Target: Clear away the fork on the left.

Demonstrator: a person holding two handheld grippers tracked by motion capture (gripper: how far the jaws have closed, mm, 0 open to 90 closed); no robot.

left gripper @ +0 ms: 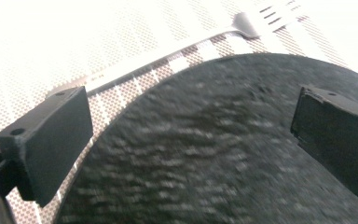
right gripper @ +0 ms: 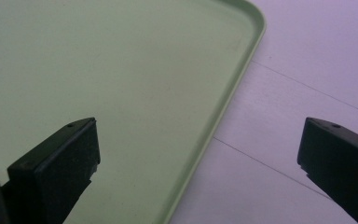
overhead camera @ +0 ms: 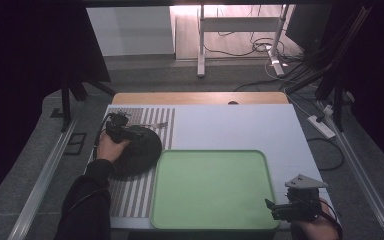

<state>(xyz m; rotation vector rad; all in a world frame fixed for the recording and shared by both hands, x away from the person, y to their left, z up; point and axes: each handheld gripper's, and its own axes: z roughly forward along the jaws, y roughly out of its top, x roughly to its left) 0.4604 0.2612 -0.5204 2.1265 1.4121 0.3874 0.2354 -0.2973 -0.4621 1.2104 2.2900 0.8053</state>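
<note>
black sleeve (overhead camera: 87,200) on the left arm; black grippers, right gripper (overhead camera: 280,207) topped by grey triangular plate.

Floor: grey carpet (overhead camera: 145,75) is seen around and beyond the table, with a paler wooden strip (overhead camera: 230,30) farther back.
Light: the far floor is brightly lit; the sides are left dark.
Sides: black curtains (overhead camera: 30,75) are hung at left and right.
Furniture: a white table frame (overhead camera: 240,25) is set on the far floor, its two legs resting on flat feet.
Cables: dark cables (overhead camera: 260,47) are looped near that frame; a white power strip (overhead camera: 321,126) is laid at right.
Rails: metal rails (overhead camera: 45,170) are run along both sides of the table.
Back wall: a white panel (overhead camera: 130,30) is seen at upper left.
</note>
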